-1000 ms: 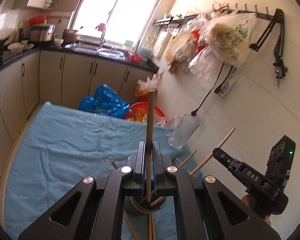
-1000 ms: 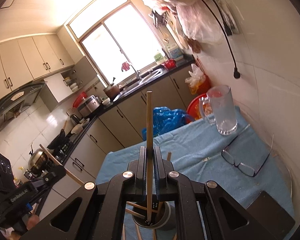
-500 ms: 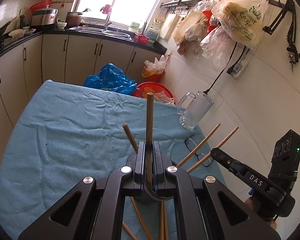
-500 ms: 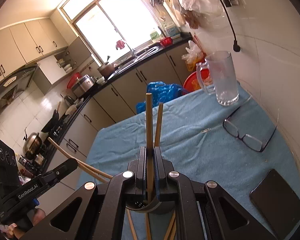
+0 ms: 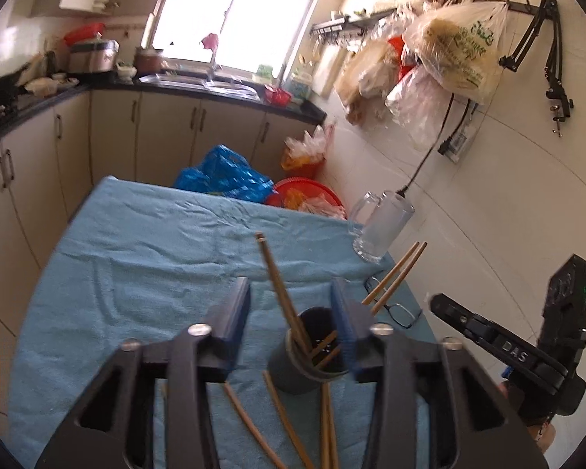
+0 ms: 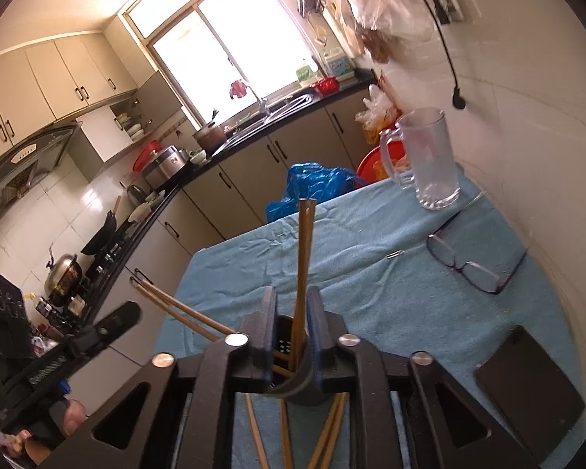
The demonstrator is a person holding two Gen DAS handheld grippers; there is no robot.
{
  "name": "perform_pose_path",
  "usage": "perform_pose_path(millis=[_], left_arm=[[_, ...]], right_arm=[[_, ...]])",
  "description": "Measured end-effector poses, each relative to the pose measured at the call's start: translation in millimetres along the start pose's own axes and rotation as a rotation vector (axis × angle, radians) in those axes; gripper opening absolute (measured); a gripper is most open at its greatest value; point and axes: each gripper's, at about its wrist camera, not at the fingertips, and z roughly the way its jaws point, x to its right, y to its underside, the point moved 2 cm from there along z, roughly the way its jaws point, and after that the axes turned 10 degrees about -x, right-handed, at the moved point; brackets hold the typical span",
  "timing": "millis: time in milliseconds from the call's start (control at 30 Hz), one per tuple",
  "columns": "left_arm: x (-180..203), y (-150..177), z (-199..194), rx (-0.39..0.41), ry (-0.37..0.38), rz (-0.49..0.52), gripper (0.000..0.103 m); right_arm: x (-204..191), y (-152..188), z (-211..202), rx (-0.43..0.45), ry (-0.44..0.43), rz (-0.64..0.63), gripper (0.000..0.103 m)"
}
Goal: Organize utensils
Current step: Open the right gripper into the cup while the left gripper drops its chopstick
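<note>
We find both tongs opening, left tongs (image 5: 289, 312) and right tongs (image 6: 291, 326), each releasing a chopstick (image 5: 279, 289) into the cup (image 5: 306, 355). Several loose chopsticks (image 5: 250, 428) remain on the worktop (image 5: 136, 258).

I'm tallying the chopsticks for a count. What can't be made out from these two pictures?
- Chopsticks lying on the blue cloth: left wrist view, near ends cut off by the bottom edge and the left hand-held gripper.
- Dark holder cup: right wrist view, mostly hidden behind the right hand-held gripper, opening around two upright chopsticks.
- Cup's inside: left wrist view, too dark and blurred to count.
</note>
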Motion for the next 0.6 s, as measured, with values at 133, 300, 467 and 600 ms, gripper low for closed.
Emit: perform_pose_path(millis=[133, 300, 467, 600], left_arm=[[-12.0, 23.7, -14.3, 0.015, -0.047, -0.011, 0.046], [-32.6, 79.4, -11.2, -0.005, -0.175, -0.017, 0.054], [-53.8, 133.5, 1.7, -0.044, -0.300, -0.023, 0.054], [-71.0, 159.9, 11.4, -0.090, -0.340, -0.040, 0.054]], right_arm=[[1.2, 25.9, -12.2, 0.000, 0.047, -0.043, 0.029], [1.5, 74.2, -9.6, -0.029, 0.129, -0.101, 0.031], [4.5, 120.0, 2.4, -0.052, 0.231, -0.148, 0.038], [10.1, 140.0, 18.6, -0.110, 0.272, -0.153, 0.038]])
